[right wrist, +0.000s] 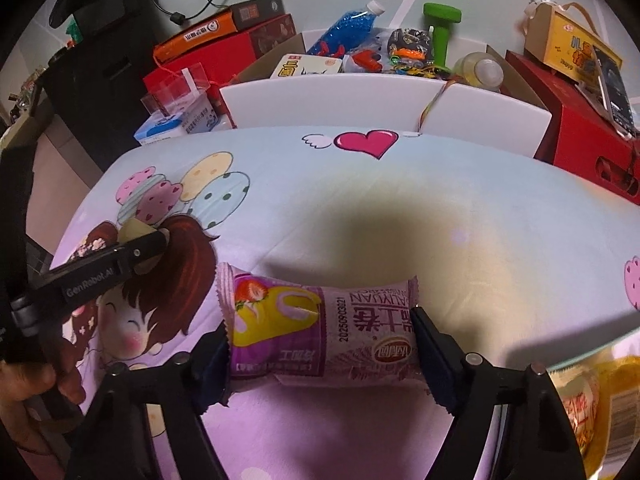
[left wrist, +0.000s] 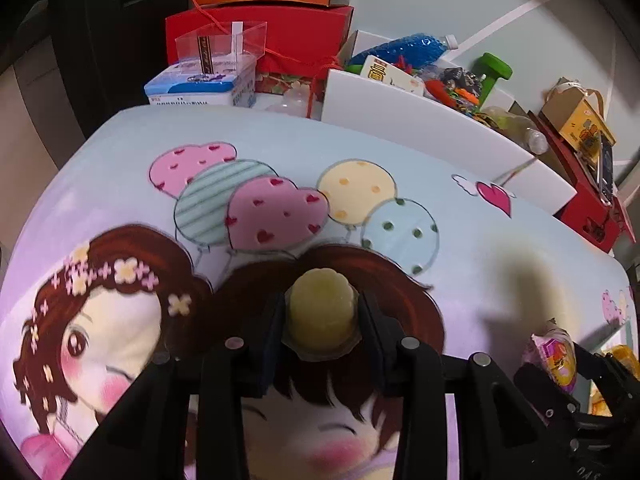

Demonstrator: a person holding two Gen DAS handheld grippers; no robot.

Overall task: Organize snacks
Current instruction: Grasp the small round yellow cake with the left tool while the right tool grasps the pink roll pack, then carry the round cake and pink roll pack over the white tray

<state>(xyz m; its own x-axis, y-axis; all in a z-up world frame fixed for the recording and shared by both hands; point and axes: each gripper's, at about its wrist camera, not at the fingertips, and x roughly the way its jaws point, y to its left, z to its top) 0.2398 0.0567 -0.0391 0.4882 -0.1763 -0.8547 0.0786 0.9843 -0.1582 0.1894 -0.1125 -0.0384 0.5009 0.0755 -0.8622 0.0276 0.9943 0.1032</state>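
Two hand-held grippers at work over a table covered with a cartoon-printed cloth [right wrist: 400, 168]. The left gripper [left wrist: 320, 320] is clenched on a small yellow jelly cup [left wrist: 322, 314]: the cup sits squarely between the two fingers, its dome pointing away beyond the tips and its clear rim toward the camera, both pads pressing its sides. The right gripper [right wrist: 324, 340] has its fingers spread wide around a pink wrapped cake roll [right wrist: 320, 328], which lies crosswise between them, one crimped end past the left finger and the other at the right finger; the pads appear to meet the wrapper's ends, though whether they press firmly cannot be told. Further yellow snack packets [right wrist: 592, 400] lie just outside the right finger, at the table's edge. Beyond both sets of fingertips stands a white bin [right wrist: 332, 96] heaped with toys and bottles. Judged step: both snacks are being taken up at once, sorting not yet done. The next move calls for a firm hold on the soft wrapper without crushing it, then a lift clear of the cloth toward a chosen container
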